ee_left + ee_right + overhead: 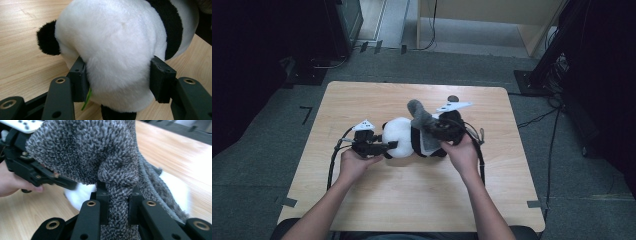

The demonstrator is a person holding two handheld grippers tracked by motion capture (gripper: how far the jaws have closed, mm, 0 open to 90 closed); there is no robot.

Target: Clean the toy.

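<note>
Wooden table [377, 200], grey carpet around it, dark equipment at the sides of the room.

At the centre of the table lies a plush panda [404, 137], white body with black bands. A grey knitted garment [421, 120] sits over its right-hand part, one end sticking up and back.

We hold the left gripper [388, 146] against the toy's white end. Its jaws are partly closed and press into the plush from both sides, so the toy is pinned. The right gripper [437, 131] has its jaws drawn narrow on a fold of the grey garment.

Progress, as we judge it: the job looks like dressing or undressing the toy, and we cannot tell which. Both grips are made. The garment is bunched and lifted, neither fully on nor fully off. What is left is to work the knit along the body while the left side holds it steady.

View differences:
- The left gripper view gives the pads [80, 80] sunk in white fur, a black ear or paw [47, 37] of the panda [110, 37], and a thin green strand [87, 98] by one pad.
- The right gripper view gives the pinched fold of the garment [117, 202] between the pads [103, 206], the knit's coarse loops, and the left gripper [37, 173] farther off in a hand [12, 182].
- The high view gives the overall layout, both forearms and the trailing cables [332, 165].
</note>
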